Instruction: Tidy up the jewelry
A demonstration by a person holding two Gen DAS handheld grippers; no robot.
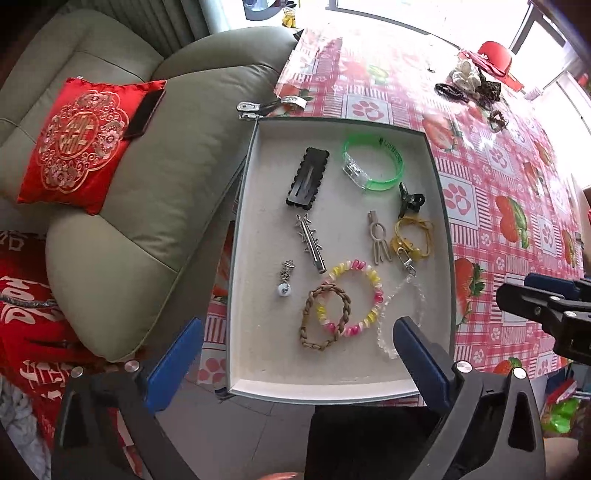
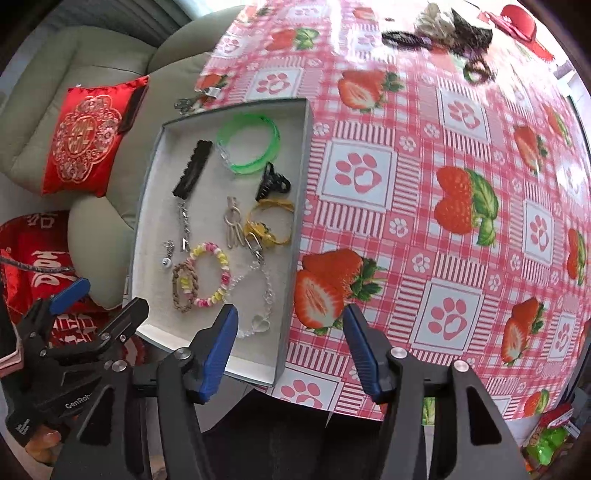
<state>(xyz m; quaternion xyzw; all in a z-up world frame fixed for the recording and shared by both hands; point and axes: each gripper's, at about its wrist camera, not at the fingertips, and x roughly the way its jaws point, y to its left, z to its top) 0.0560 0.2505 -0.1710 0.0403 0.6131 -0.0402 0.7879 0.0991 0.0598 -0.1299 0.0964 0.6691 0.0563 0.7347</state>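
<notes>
A grey tray with a white lining (image 1: 441,206) sits at the table's left edge. Inside lie a green bangle (image 1: 397,162), a black hair clip (image 1: 306,177), a silver clip (image 1: 312,243), a pink and yellow bead bracelet (image 1: 373,277), a brown braided band (image 1: 308,306) and a clear chain (image 1: 419,291). My left gripper (image 1: 299,354) hangs wide open above the tray's near end, holding nothing. My right gripper (image 2: 291,343) is open over the tray's right wall (image 2: 295,236), also holding nothing. A pile of hair ties and scrunchies (image 2: 439,22) lies at the table's far side.
The strawberry-print tablecloth (image 2: 424,221) covers the table right of the tray. A grey-green sofa (image 1: 155,192) with a red cushion (image 1: 74,144) and a dark phone (image 1: 144,114) stands left. A red hat (image 1: 495,55) sits beyond the pile. Metal clippers (image 1: 258,107) lie by the tray's far corner.
</notes>
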